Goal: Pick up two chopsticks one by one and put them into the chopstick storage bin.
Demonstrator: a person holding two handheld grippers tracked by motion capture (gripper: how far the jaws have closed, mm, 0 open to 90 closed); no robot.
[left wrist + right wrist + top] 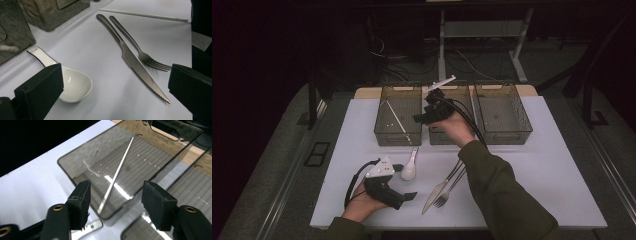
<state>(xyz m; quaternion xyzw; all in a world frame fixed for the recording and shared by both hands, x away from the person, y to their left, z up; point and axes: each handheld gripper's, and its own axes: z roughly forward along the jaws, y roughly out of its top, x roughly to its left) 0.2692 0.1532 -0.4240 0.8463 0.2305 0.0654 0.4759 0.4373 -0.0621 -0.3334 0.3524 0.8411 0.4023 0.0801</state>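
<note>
A thin pale chopstick (117, 173) lies slantwise inside the left smoky plastic bin (398, 114). My right gripper (421, 117) hovers over the gap between that bin and the middle bin (462, 95). Its jaws stand apart with nothing between them (115, 205); the chopstick lies below them on the bin floor. A white soup spoon (408, 170), a knife (439, 190) and a fork (449, 190) lie on the white mat in front of the bins. Low at the front left, my left gripper (412, 196) rests open, looking across the spoon (75, 86), knife (135, 62) and fork (142, 55).
A third bin (504, 112) stands at the right of the row. A thin white stick (143, 15) lies on the mat beyond the knife and fork. The person's right sleeve (507, 195) crosses the mat's right half. The table's edges drop off on both sides.
</note>
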